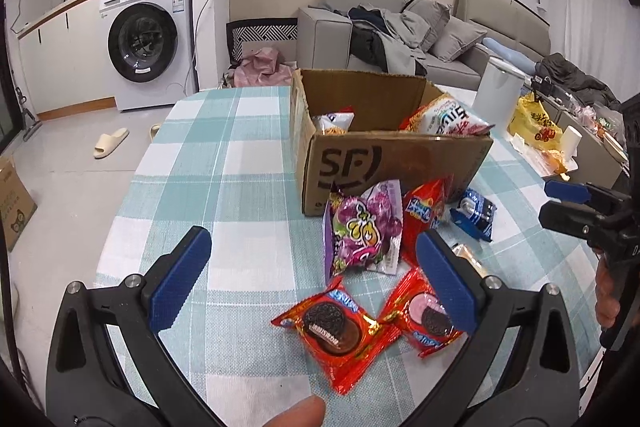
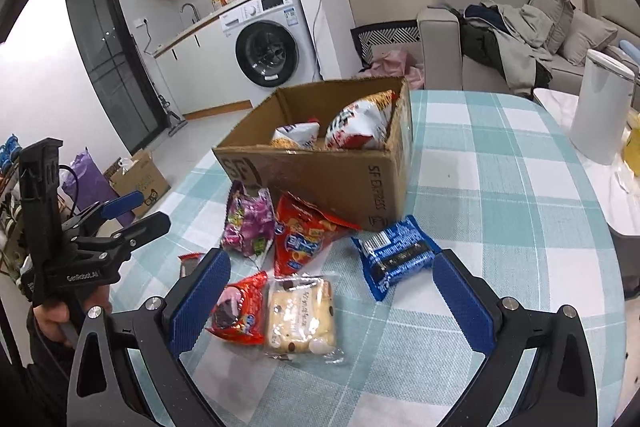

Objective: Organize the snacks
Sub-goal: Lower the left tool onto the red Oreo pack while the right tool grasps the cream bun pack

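Checked cloth covers the table (image 1: 224, 163), where a cardboard box (image 1: 384, 163) holding two snack bags is set. Loose snack packets (image 2: 304, 267) are scattered just before it. Both the left claw (image 1: 308, 287) and right claw (image 2: 332, 295) are held open above them, empty.

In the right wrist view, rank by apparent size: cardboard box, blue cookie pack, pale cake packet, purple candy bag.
1. cardboard box
2. pale cake packet
3. blue cookie pack and purple candy bag look alike; the bag lies farther away, so unranked.
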`<state>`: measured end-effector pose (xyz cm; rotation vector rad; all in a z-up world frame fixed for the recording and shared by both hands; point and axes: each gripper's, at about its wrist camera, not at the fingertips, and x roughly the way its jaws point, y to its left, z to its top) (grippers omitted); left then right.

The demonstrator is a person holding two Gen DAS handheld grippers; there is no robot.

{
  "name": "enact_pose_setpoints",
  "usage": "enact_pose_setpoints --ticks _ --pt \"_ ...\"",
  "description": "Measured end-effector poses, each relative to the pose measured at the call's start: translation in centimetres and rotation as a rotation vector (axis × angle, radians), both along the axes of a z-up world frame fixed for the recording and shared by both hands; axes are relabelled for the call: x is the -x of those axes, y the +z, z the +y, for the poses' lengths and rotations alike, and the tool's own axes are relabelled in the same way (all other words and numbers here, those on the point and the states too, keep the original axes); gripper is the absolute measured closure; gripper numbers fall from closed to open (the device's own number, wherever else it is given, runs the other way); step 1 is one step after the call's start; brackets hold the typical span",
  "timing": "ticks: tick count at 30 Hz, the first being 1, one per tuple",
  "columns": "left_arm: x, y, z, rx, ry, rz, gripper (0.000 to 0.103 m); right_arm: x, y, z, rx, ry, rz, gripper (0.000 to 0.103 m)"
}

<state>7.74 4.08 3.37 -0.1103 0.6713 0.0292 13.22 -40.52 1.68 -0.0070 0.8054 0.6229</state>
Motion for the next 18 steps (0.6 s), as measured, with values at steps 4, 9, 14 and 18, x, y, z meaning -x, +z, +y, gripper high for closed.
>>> enact_pose_setpoints --ticks 4,9,14,18 --pt "-0.2 -1.2 0.0 0.001 0.001 0.032 0.001 -0.1 -0.8 0.5 -0.001 0.042 0.038 0.000" --pt "-0.8 -2.4 -0.3 -0.004 -0.002 0.073 0.001 -0.2 -2.1 1.8 0.044 0.068 0.069 0.000" --pt "-1.1 -3.3 -0.7 -0.005 -0.013 0.097 0.001 -0.2 -3.7 3.0 0.079 0.098 0.098 0.000" --pt "-1.4 -3.7 -1.0 -0.021 -0.009 0.112 0.001 -0.3 -4.6 3.5 0.092 0.103 0.123 0.000"
